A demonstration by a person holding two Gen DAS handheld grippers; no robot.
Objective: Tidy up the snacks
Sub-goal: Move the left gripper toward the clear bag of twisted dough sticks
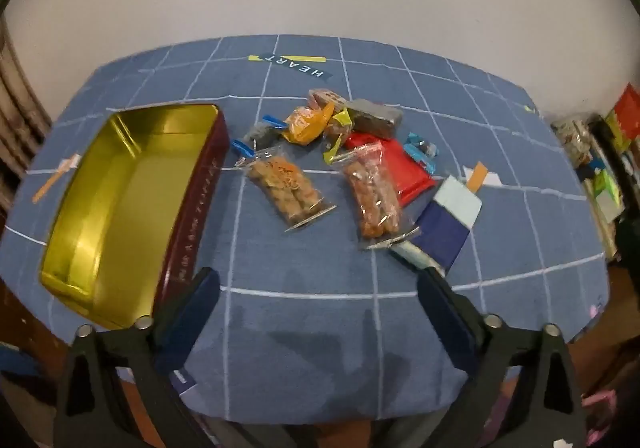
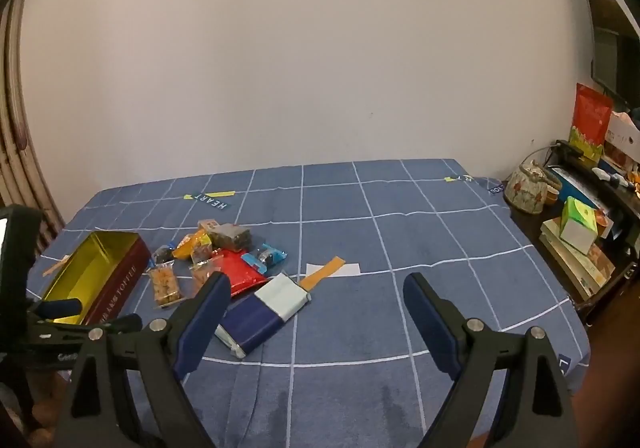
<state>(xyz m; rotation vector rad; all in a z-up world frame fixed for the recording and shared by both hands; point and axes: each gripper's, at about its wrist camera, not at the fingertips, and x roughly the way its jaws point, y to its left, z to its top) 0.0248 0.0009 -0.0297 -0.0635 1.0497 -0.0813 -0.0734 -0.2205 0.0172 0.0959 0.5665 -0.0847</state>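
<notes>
A rectangular tin [image 1: 132,204], glossy gold inside with dark red walls, sits open on the blue grid-lined cloth [image 1: 304,320]. Just to its right lies a loose heap of snacks [image 1: 328,152]: crinkly clear packets of orange-brown pieces, a flat red pouch, foil-wrapped sweets, and a navy-and-pale-blue bar [image 2: 264,312]. The left gripper [image 1: 320,284] hovers over the cloth before the heap, jaws wide and empty. The right gripper [image 2: 316,288] tilts downward, jaws wide, holding nothing.

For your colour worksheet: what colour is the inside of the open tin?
Shiny gold inside the tin, clearest in the left wrist view.
</notes>
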